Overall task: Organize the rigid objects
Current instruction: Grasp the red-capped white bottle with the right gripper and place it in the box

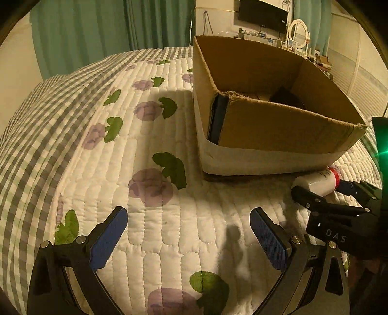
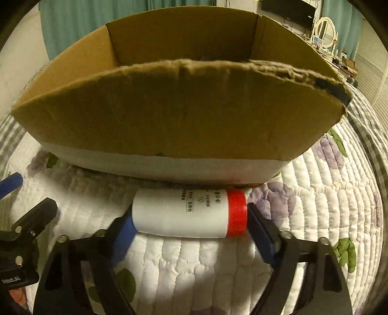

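Observation:
A white bottle with a red cap (image 2: 189, 213) lies on its side on the quilted bed, right in front of an open cardboard box (image 2: 179, 116). My right gripper (image 2: 191, 230) has its fingers at both ends of the bottle, touching bottom and cap, shut on it. In the left wrist view the same bottle (image 1: 317, 180) shows at the right, held by the right gripper (image 1: 322, 191), next to the box (image 1: 278, 126). My left gripper (image 1: 189, 240) is open and empty above the quilt, left of the bottle. A dark object (image 1: 286, 97) lies inside the box.
The bed carries a white quilt with purple flowers and green leaves (image 1: 150, 150), with a grey checked border (image 1: 31, 145). Green curtains (image 1: 97, 29), a wall screen (image 1: 263, 14) and a cluttered dresser with a round mirror (image 1: 299, 32) stand behind.

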The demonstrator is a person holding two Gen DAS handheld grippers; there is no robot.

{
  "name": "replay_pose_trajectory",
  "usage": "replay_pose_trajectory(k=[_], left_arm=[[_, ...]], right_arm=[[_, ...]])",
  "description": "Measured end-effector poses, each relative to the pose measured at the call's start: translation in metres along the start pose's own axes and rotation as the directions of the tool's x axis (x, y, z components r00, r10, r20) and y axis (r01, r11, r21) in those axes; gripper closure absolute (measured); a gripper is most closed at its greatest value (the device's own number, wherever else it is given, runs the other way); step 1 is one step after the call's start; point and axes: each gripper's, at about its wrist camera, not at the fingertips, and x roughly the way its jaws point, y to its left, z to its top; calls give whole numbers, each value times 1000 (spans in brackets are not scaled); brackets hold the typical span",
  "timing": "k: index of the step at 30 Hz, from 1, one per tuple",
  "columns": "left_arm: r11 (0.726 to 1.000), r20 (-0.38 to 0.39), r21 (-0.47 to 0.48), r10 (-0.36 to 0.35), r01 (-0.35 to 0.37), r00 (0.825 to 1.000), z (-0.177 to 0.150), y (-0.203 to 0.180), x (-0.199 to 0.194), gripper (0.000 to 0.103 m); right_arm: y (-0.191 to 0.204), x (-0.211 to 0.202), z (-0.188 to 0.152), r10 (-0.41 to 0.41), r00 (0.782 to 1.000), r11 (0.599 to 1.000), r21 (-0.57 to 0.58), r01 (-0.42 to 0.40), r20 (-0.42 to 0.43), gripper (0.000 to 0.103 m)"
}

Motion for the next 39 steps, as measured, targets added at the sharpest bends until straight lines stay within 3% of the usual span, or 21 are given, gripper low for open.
replay_pose_trajectory(k=[12, 20, 27, 32, 39], left_arm=[[1000, 27, -11, -14, 14, 1000, 2, -1, -33, 0], [999, 119, -7, -37, 39, 992, 28, -2, -101, 0], [995, 219, -3, -94, 97, 971, 70, 0, -155, 0], [997, 265, 23, -75, 72, 961, 102, 1, -164, 0], [999, 283, 9, -40, 39, 958, 136, 0, -139, 0]], right_arm=[[-15, -37, -17, -1, 999, 998, 62, -2, 51, 26], [-16, -105, -10, -6, 992, 1000, 20, 3, 124, 26], [-14, -186, 35, 11, 969, 1000, 12, -15, 247, 26], [-12, -224, 75, 14, 942, 1000, -10, -11, 335, 26], [-21, -217, 123, 47, 929, 999, -9, -47, 368, 26]])
